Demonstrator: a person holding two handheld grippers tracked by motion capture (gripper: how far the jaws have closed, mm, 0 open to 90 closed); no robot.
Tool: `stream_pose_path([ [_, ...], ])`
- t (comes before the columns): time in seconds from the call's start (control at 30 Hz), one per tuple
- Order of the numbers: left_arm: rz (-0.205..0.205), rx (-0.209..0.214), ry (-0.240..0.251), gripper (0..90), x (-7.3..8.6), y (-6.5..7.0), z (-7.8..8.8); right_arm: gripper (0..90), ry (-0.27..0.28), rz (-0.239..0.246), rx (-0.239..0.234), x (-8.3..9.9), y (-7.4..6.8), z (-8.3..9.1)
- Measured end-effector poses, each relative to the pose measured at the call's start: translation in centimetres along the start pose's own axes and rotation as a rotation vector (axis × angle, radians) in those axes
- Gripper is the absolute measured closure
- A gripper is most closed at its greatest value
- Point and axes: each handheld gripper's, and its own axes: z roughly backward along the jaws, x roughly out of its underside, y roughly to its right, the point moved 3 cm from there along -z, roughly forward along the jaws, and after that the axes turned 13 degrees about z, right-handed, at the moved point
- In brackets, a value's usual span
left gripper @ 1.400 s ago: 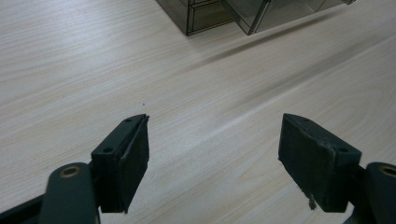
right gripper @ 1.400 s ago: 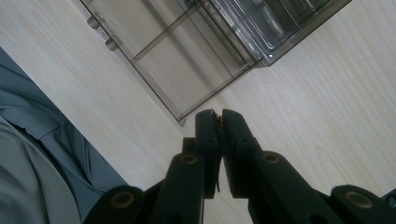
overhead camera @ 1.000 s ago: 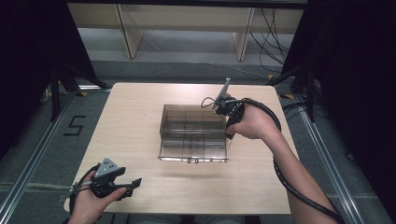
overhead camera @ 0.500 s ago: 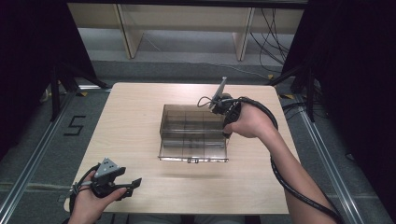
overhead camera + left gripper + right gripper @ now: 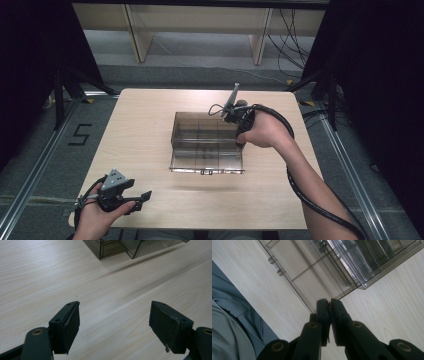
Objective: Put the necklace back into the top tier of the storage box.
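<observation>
A pale wood-grain table [image 5: 150,130] stands on a grey floor [image 5: 45,150] with metal rails, dark curtains at both sides and a light wooden shelf unit [image 5: 200,20] beyond. At the table's middle sits a smoky, transparent plastic box [image 5: 207,137] divided into compartments, its clear lid lying open toward the near edge, small latches along that rim. The right tongs [image 5: 329,305], matte black with flat pads, are pressed together at the lid's right edge, a small orange speck between them; whether they pinch the lid itself cannot be told. The left tongs [image 5: 115,322] are spread wide over bare table near the front left corner, well apart from the box.
</observation>
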Motion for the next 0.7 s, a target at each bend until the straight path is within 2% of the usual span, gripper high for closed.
stream_pose_path([
  [0.2,-0.002,-0.002,-0.006,24.6,0.0,0.0,0.0,85.8,0.006,0.009,-0.001,-0.2,0.0,-0.1],
  [0.23,-0.001,-0.003,-0.001,24.6,0.0,0.0,0.0,85.9,0.007,-0.007,-0.005,-0.3,-0.2,-0.2],
  [0.3,-0.002,-0.001,-0.006,24.7,0.0,0.0,0.0,85.8,0.003,0.014,0.002,-0.4,-0.1,-0.2],
  [0.33,-0.003,0.0,-0.007,24.6,0.0,0.0,0.0,85.8,0.001,-0.003,-0.001,-0.4,-0.2,-0.3],
  [0.4,0.0,0.004,0.004,24.6,0.0,0.1,0.0,85.8,0.003,-0.001,-0.002,-0.5,-0.2,-0.4],
  [0.53,0.001,0.005,0.007,24.7,0.0,0.1,0.0,85.9,0.003,0.02,-0.009,-0.8,-0.2,-0.9],
  [0.7,0.002,0.004,0.001,24.6,0.0,0.1,0.0,85.8,-0.001,-0.004,-0.008,-1.1,-0.4,-1.2],
])
